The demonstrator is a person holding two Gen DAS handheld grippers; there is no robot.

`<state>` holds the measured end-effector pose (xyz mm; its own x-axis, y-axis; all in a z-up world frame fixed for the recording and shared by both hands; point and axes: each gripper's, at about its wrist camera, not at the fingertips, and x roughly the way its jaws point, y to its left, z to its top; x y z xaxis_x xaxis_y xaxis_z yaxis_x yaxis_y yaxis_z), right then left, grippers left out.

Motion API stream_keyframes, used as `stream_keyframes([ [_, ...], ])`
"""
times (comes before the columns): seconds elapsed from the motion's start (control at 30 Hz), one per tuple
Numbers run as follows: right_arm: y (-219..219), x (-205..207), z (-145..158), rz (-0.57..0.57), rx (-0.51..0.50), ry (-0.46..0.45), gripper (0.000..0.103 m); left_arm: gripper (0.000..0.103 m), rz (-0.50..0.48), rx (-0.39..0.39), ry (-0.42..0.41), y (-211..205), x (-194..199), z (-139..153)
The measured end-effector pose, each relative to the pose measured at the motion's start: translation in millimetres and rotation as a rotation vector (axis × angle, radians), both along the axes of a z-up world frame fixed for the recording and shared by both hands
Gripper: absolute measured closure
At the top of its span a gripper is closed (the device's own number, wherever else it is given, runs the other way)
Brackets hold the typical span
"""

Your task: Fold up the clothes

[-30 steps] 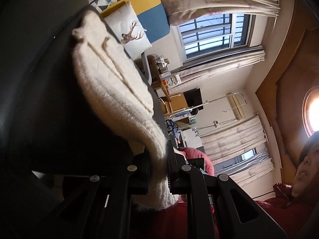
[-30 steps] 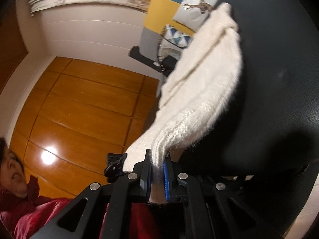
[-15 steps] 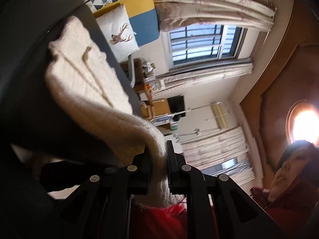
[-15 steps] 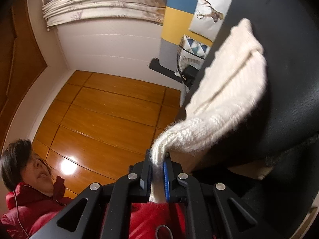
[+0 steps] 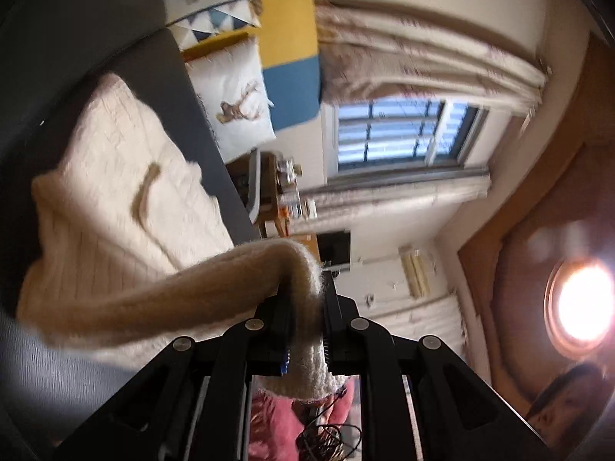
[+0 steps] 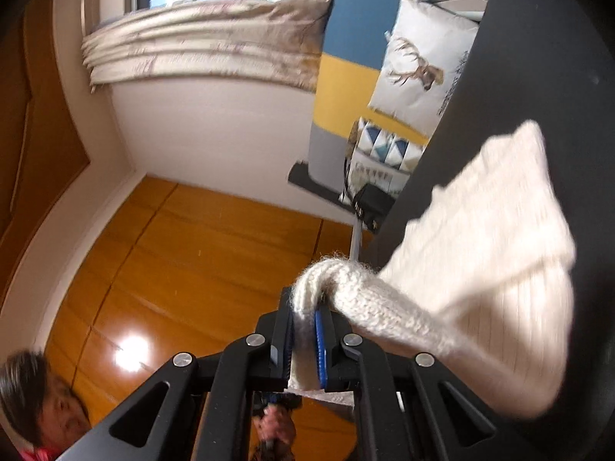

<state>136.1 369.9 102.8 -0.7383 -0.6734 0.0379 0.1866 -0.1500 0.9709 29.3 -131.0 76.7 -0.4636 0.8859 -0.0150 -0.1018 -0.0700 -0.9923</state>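
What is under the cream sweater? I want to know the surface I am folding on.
The cream sweater lies on a dark, flat surface, visible around its edges. What sits directly beneath the knit is covered. Both grippers pinch its lifted near edge.

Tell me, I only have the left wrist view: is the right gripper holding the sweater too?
Observer: Yes. The right gripper is shut on a knit edge of the sweater, much as the left gripper grips its own edge.
Operator: Where does the cloth run from the right gripper?
Observer: It curls over the right gripper's tips, then spreads to the picture's right, against the dark surface.
Operator: Anything else there that I lack?
Observer: A glossy wooden floor with a light's reflection, left of the gripper in the picture.
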Motion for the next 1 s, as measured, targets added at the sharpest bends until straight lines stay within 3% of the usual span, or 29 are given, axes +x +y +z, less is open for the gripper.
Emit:
stream_keyframes([
  [0.37, 14.9, -92.6, -52.2, -0.048, -0.085, -0.172, 0.095, 0.090, 0.081, 0.006, -0.136, 8.1, -66.2, -41.8],
  [0.57, 20.6, -132.4, -64.0, -0.079, -0.062, -0.237, 0.095, 0.090, 0.116, -0.080, -0.158, 13.7, -93.4, -38.9],
  [0.67, 23.4, -149.2, -63.3, -0.096, 0.012, -0.265, 0.095, 0.085, 0.142, -0.214, -0.180, 16.9, -110.3, -36.1],
  [0.77, 16.6, -169.2, -53.0, -0.100, 0.260, -0.309, 0.091, 0.067, 0.178, -0.453, -0.177, 24.9, -121.9, -28.9],
  [0.87, 4.4, -187.9, -43.6, -0.092, 0.510, -0.337, 0.088, 0.067, 0.204, -0.626, -0.141, 34.5, -132.2, -22.3],
  [1.0, -5.9, -205.2, -46.1, -0.089, 0.663, -0.377, 0.086, 0.065, 0.211, -0.825, -0.087, 50.4, -144.1, -15.0],
])
